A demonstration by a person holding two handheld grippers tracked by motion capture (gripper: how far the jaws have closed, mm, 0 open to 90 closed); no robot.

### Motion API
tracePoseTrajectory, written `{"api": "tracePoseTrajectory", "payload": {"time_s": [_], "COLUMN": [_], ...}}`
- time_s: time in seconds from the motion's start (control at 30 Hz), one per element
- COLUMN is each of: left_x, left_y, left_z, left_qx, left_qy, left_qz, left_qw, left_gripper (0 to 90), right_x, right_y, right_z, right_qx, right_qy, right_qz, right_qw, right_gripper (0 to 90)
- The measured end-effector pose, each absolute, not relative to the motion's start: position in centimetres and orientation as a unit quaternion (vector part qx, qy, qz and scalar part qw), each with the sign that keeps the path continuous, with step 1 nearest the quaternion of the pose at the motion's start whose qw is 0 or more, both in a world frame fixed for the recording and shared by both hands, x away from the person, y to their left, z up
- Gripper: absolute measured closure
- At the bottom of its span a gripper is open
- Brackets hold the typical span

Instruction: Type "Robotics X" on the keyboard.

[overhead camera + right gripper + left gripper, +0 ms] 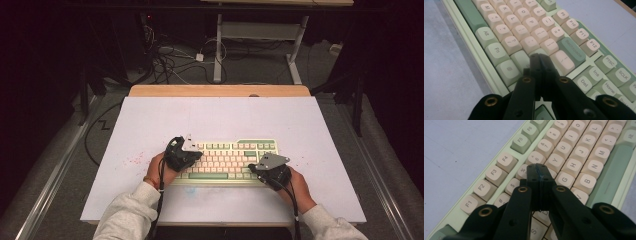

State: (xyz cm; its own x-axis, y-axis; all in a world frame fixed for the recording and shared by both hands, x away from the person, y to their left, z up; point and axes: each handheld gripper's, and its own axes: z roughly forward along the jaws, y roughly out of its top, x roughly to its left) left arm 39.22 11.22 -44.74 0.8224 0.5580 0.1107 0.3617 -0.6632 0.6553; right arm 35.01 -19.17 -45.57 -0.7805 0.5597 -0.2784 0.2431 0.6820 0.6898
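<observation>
Keyboard [227, 161]: lies flat on the white counter [150, 125], near its front edge.
Left claw [539, 171]: jaws pressed together, empty, tips over the keys near 5 and T.
Right claw [539, 60]: jaws together, empty, tips over the keys below Backspace.

- In the high view the white worktop [150, 125] is lit evenly from above, while the room around it is very dark, almost black.
- Shadows there are soft and short; there is no strong glare.
- This view is a little grainy and soft.
- In both gripper views the near black fingers [539, 173] are slightly blurred, and the keyboard [571, 165] keys behind them are sharp in the middle and softer towards the edges.
- Keycaps show a mild shine.
</observation>
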Motion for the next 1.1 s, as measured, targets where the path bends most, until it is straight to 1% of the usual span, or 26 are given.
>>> {"api": "tracePoseTrajectory", "payload": {"time_s": [0.1, 0.13, 0.27, 0.37, 0.53, 1.1], "left_x": [39.1, 39.1, 39.0, 38.9, 38.1, 37.4], "left_y": [11.1, 10.9, 10.8, 11.2, 11.6, 12.4], "left_z": [-44.7, -44.9, -44.9, -44.5, -43.1, -42.5], "left_qx": [0.901, 0.908, 0.906, 0.9, 0.891, 0.881], "left_qy": [0.254, 0.248, 0.249, 0.251, 0.244, 0.243], "left_qz": [0.156, 0.158, 0.16, 0.167, 0.179, 0.189], "left_qw": [0.315, 0.3, 0.304, 0.314, 0.339, 0.36], "left_gripper": [87.9, 87.9, 87.8, 87.8, 87.8, 87.8], "right_x": [35.0, 35.0, 34.9, 34.9, 34.8, 34.1], "right_y": [-19.1, -19.1, -19.1, -19.2, -19.4, -19.9], "right_z": [-45.6, -45.6, -45.6, -45.4, -44.9, -43.3], "right_qx": [0.226, 0.227, 0.227, 0.227, 0.224, 0.225], "right_qy": [0.884, 0.884, 0.884, 0.886, 0.88, 0.865], "right_qz": [0.328, 0.328, 0.327, 0.325, 0.336, 0.368], "right_qw": [0.244, 0.244, 0.246, 0.241, 0.249, 0.258], "right_gripper": [90.0, 90.0, 90.0, 90.0, 90.0, 90.0]}}
